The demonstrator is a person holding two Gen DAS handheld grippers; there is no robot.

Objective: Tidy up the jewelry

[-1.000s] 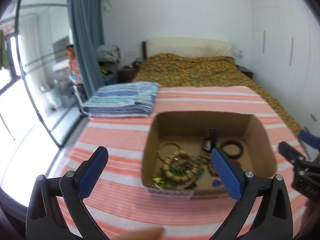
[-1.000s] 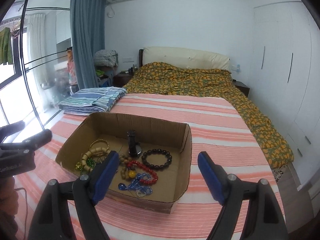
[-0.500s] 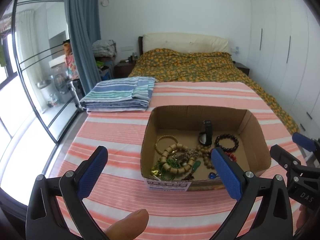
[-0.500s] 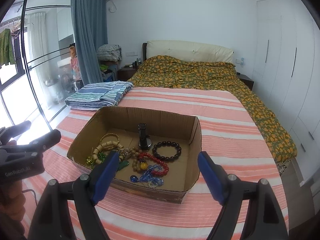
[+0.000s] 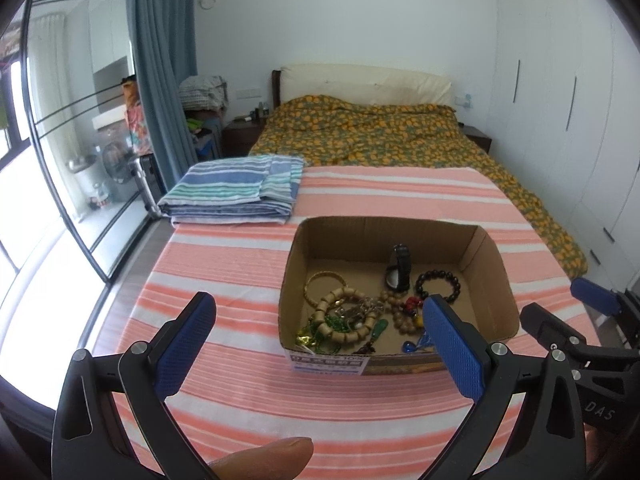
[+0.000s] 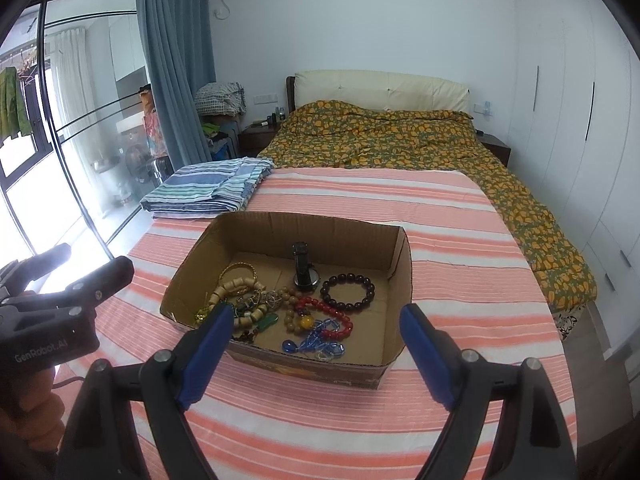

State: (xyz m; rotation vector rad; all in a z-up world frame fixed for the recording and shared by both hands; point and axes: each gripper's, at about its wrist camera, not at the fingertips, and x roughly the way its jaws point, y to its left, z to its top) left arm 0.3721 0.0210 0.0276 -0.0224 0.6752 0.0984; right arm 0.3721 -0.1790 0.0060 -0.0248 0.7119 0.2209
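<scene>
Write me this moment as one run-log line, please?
left hand-held gripper: open, empty | right hand-held gripper: open, empty | jewelry: heaped in cardboard box on striped bedspread | nothing picked yet

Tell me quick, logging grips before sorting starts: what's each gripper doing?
Left gripper: open, holding nothing.
Right gripper: open, holding nothing, jaws just widened.

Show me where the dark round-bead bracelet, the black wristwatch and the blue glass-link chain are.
dark round-bead bracelet (image 6: 347, 293), right wrist view, on its left beads
black wristwatch (image 6: 306, 279), right wrist view, on its dial
blue glass-link chain (image 6: 320, 340), right wrist view, on its middle links
</scene>
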